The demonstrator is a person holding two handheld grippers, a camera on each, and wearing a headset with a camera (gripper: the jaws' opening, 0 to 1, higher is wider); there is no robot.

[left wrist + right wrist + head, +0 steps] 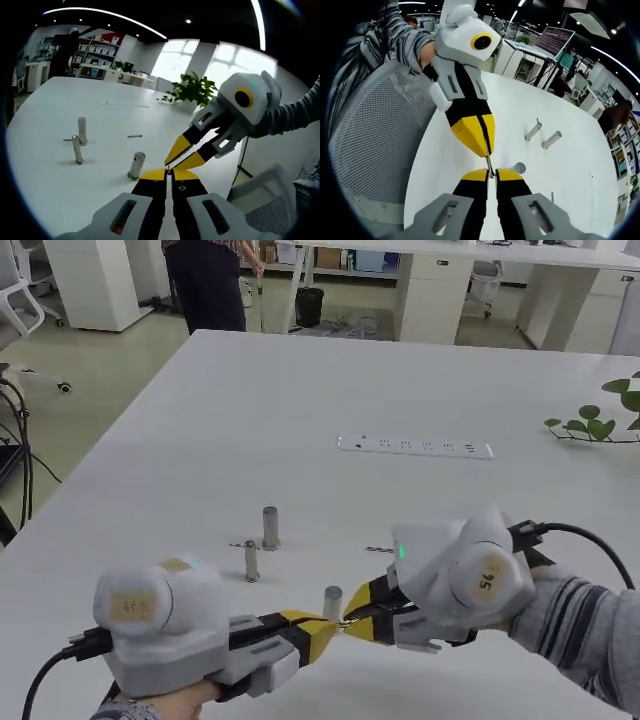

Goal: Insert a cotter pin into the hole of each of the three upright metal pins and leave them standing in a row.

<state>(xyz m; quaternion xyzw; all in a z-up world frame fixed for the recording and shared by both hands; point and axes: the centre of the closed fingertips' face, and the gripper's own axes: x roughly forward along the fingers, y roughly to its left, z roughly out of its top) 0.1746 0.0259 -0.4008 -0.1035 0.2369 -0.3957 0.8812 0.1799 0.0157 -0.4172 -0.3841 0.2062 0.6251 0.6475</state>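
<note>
Three upright metal pins stand on the white table [180,440]: a far pin [270,528], a middle pin [251,561] and a near pin [333,600]. A thin cotter pin sticks out sideways at the middle pin's top [74,138]. My left gripper [333,626] and right gripper [352,619] meet tip to tip just in front of the near pin [136,166]. Both are shut on one small cotter pin [490,164], held above the table. Another loose cotter pin [380,550] lies flat beyond the right gripper.
A white power strip [415,447] lies across the table's middle, and a leafy plant [600,420] reaches in at the right edge. A person [205,280] stands beyond the far end. A mesh chair [375,150] is beside the table's near edge.
</note>
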